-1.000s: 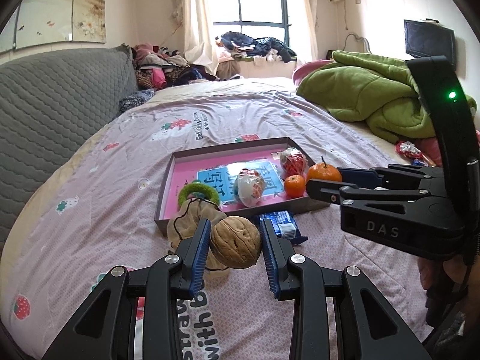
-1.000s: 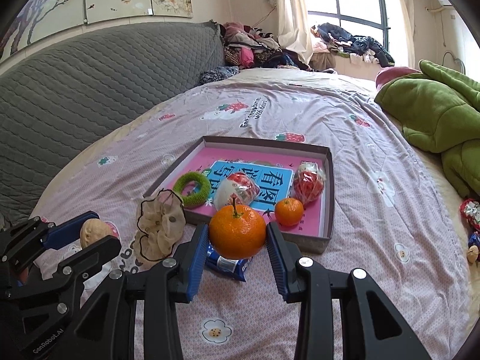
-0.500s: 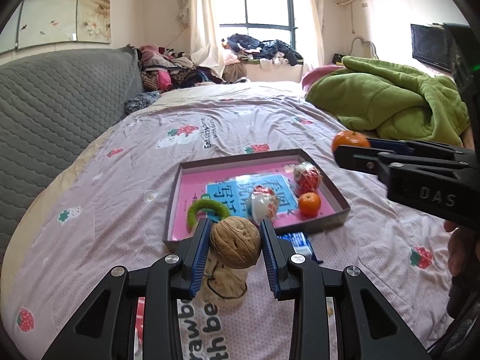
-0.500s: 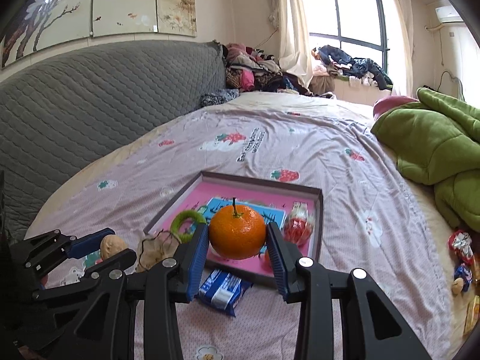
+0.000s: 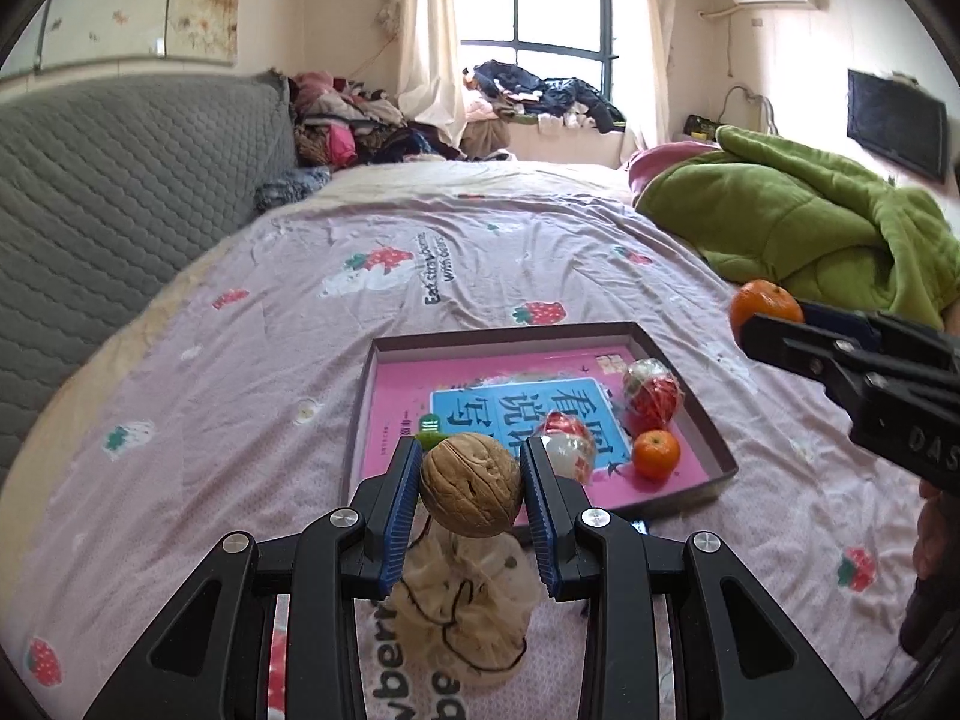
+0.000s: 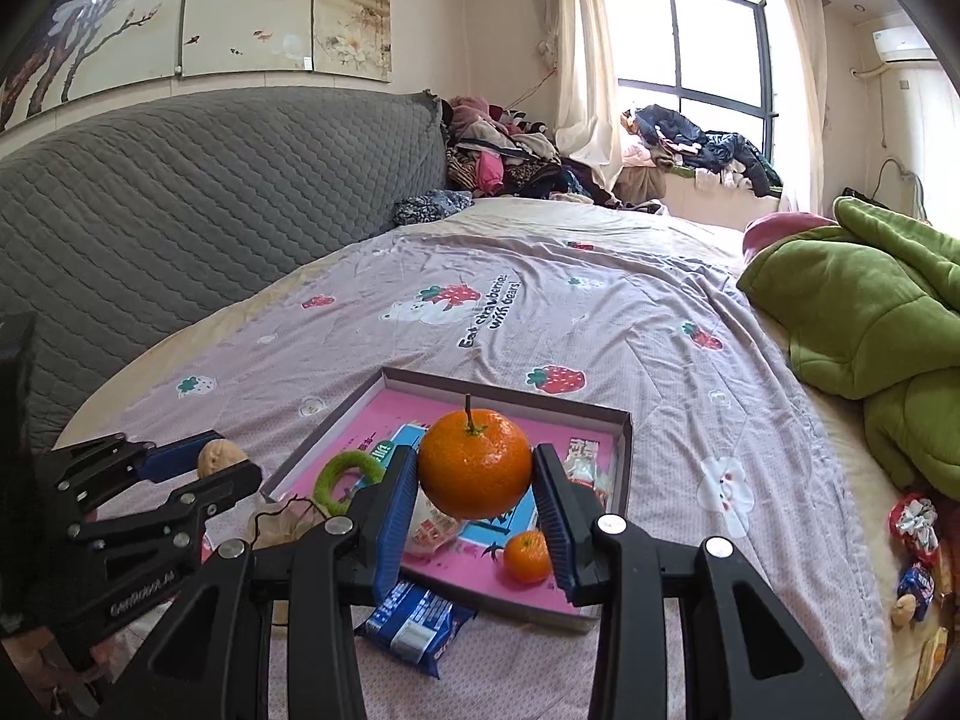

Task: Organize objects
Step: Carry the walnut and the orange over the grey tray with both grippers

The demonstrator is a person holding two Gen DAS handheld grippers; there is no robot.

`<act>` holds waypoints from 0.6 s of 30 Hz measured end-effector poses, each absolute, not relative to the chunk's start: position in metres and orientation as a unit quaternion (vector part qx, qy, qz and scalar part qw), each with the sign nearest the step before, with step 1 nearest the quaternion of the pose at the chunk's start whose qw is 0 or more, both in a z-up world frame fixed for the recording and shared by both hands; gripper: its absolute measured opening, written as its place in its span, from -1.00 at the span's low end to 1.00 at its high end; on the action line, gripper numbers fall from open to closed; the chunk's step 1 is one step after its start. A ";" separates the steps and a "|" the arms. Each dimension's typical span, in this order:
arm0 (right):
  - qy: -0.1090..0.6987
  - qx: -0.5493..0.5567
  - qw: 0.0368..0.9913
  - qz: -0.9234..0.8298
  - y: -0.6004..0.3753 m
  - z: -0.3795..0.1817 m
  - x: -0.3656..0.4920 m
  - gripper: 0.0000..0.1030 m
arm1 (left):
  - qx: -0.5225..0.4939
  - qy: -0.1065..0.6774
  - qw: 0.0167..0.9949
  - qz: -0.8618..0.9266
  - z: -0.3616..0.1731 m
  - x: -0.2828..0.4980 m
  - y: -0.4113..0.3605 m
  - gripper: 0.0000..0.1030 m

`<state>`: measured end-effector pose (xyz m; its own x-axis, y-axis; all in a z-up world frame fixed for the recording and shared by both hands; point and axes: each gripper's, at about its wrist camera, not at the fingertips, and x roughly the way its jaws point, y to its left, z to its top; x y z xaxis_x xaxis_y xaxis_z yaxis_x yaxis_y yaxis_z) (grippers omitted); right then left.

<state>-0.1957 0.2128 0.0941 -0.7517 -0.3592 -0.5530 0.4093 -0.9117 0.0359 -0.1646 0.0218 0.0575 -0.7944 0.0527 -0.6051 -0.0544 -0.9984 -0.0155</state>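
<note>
left gripper (image 5: pixel 471 483) clamps walnut (image 5: pixel 471 483), held up clear of the bed, near the tray's front edge | tray (image 5: pixel 717 459) between, likely the drop spot | right gripper (image 6: pixel 475 464) clamps orange (image 6: pixel 475 464) above tray, ready to set down

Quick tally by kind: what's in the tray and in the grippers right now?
Oranges: 2, one in the right gripper, one small in the tray
Walnuts: 1, in the left gripper
Wrapped snacks: 2
Green ring: 1
Total: 6
</note>
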 end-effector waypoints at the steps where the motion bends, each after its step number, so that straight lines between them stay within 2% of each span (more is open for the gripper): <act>1: 0.044 0.286 0.205 -0.935 0.213 0.094 -0.197 -0.23 | -0.321 -0.001 0.024 0.947 0.058 -0.170 0.020 -0.33; 15: 0.049 0.275 0.201 -0.939 0.209 0.095 -0.231 -0.23 | -0.319 0.009 0.004 0.948 0.059 -0.224 0.011 -0.33; 18: 0.049 0.272 0.198 -0.940 0.207 0.094 -0.240 -0.23 | -0.325 -0.017 0.017 0.945 0.057 -0.235 0.007 -0.33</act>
